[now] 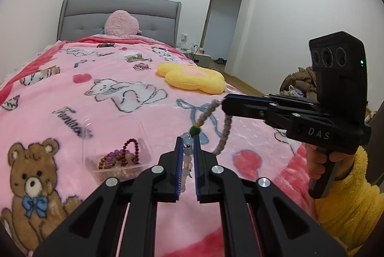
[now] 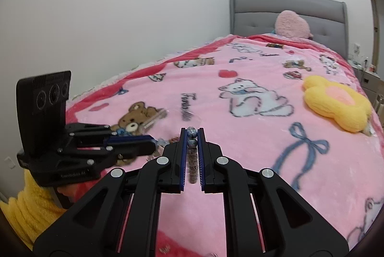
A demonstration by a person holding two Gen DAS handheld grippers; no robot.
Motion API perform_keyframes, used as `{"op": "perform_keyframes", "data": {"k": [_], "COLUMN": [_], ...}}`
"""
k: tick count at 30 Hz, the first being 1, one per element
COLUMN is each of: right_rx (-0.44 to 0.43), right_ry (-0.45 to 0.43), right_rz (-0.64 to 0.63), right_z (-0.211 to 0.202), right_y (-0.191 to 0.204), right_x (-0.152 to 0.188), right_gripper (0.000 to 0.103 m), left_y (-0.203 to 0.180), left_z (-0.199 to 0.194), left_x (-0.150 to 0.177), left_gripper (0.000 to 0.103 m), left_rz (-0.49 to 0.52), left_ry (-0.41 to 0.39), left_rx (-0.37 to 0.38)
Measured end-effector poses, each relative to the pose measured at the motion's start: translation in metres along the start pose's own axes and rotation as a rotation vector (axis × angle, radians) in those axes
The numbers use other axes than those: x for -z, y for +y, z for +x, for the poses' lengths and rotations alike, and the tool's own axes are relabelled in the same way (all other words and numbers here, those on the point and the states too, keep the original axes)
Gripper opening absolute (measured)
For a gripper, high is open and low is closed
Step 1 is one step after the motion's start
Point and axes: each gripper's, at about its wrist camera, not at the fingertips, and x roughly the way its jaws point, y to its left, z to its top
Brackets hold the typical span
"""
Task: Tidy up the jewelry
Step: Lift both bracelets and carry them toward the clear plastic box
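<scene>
From my left camera I see the left gripper (image 1: 188, 153) closed on a beaded necklace (image 1: 203, 121), and its jaws press on pale blue and pink beads with almost no gap beside them. Above the jaws the strand goes over a green bead and then becomes a grey speckled part, which runs up to the right gripper (image 1: 225, 102). That gripper is also closed on the same necklace; in my right camera the right gripper (image 2: 192, 156) pinches a column of speckled beads (image 2: 192, 156) between its blue pads. A loop of the grey strand hangs down between the two grippers, above the pink blanket (image 1: 108, 69). A clear plastic box (image 1: 117, 151) lies on the blanket to the left of the left gripper, and inside it are more bracelets (image 1: 120, 158) of dark red, purple and brown beads. A hand (image 1: 324, 161) in a yellow fluffy sleeve (image 1: 348, 204) holds the right gripper. A yellow flower cushion (image 1: 192, 76) lies farther up the bed.
</scene>
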Motion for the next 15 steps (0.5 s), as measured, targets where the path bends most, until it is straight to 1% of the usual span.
{"op": "perform_keyframes", "data": {"k": [6, 11, 15], "right_rx": [-0.032, -0.047, -0.054], "right_ry": [-0.001, -0.002, -0.003], "right_rz": [-0.002, 0.006, 0.018], "right_z": [0.021, 0.033, 0.041], "right_y": [0.013, 0.018, 0.020], "right_x": [-0.014, -0.026, -0.035], "right_gripper": [0.008, 0.008, 0.008], "left_y": [0.022, 0.032, 0.038], "left_z": [-0.007, -0.016, -0.024], "left_x": [0.000, -0.009, -0.019], "left_gripper": [0.008, 0.008, 0.008], "left_rz": [-0.055, -0.071, -0.089], "left_ry": [-0.025, -0.063, -0.107], "left_rx": [-0.003, -0.027, -0.028]}}
